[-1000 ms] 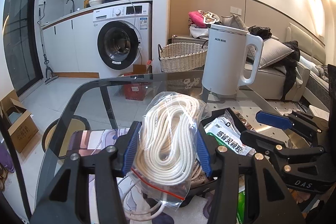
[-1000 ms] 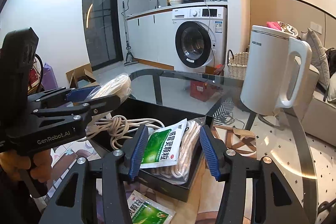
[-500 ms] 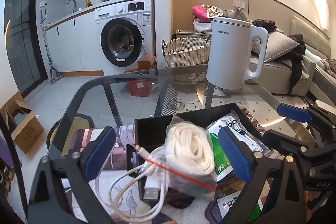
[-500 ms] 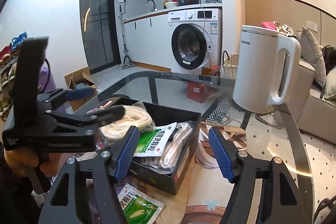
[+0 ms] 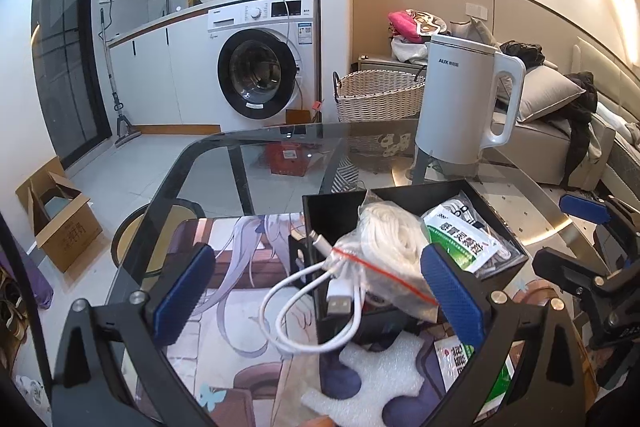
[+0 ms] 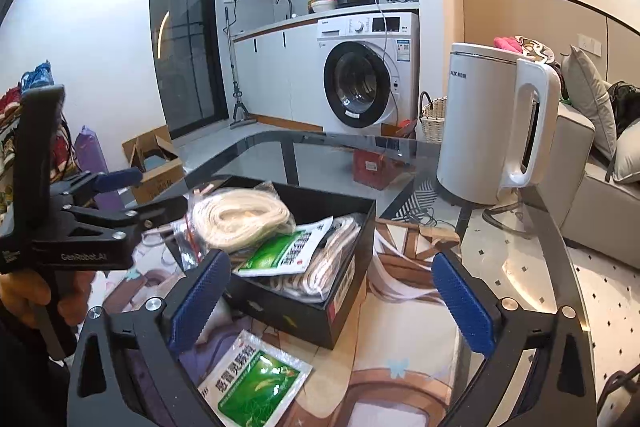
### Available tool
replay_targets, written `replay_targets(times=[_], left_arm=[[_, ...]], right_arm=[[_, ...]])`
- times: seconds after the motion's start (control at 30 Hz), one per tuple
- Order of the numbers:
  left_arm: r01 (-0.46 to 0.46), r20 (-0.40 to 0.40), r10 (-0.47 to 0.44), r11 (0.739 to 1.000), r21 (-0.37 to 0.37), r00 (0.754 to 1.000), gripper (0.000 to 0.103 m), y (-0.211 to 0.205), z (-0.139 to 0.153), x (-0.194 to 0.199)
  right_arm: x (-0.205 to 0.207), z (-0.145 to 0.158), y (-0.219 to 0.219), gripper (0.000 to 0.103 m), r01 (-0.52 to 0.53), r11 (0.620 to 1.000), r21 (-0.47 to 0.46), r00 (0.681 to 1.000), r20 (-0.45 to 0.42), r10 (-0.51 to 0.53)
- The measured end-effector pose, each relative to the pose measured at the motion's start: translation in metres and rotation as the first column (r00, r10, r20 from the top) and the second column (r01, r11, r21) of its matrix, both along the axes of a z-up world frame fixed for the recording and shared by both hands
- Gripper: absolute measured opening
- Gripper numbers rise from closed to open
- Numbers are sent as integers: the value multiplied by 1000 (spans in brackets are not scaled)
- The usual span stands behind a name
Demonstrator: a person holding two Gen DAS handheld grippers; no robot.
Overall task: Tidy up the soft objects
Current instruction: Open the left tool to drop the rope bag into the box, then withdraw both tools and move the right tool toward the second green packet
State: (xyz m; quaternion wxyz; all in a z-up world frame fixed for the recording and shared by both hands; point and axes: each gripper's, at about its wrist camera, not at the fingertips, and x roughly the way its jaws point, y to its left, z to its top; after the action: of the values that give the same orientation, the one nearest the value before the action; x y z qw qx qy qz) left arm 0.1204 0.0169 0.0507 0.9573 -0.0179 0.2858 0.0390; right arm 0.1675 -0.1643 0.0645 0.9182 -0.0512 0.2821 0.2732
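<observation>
The bagged white rope (image 5: 394, 247) lies in the black box (image 5: 332, 205), leaning over its near wall, with its red-lined zip edge hanging outside. It sits ahead of the left gripper (image 5: 320, 291), between the lines of the two blue pads but touching neither; the jaws have just been opening and now stand wide, empty. A white USB cable (image 5: 308, 311) loops from the bag down onto the printed mat (image 5: 240, 291) between those jaws. Beside the rope in the box lies a green medicine sachet (image 6: 290, 253) on top of another bagged rope (image 6: 332, 263). The right gripper (image 6: 332, 301) also stands with jaws wide, having just been opening, and holds nothing; the near right corner of the box lies between its pads, untouched. A second green sachet (image 6: 256, 381) lies flat on the mat, just in front of the box, by the left pad. A white kettle (image 6: 490, 123) stands farther back on the glass table (image 6: 332, 155).
</observation>
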Motion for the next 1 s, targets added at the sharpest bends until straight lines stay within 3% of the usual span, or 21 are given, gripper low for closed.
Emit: replay_targets(times=[0.33, 0.6, 1.0], left_arm=[[8, -7, -8, 999, 42, 1000, 103, -1, -11, -29], [29, -44, -28, 999, 32, 999, 103, 0, -23, -50], [60, -148, -55, 998, 26, 987, 103, 4, -54, -43]], right_arm=[[-15, -12, 2, 102, -25, 999, -36, 999, -48, 23], [-25, -24, 7, 102, -42, 997, -62, 993, -113, 35], [-30, -54, 8, 102, -81, 991, -106, 970, -238, 54]])
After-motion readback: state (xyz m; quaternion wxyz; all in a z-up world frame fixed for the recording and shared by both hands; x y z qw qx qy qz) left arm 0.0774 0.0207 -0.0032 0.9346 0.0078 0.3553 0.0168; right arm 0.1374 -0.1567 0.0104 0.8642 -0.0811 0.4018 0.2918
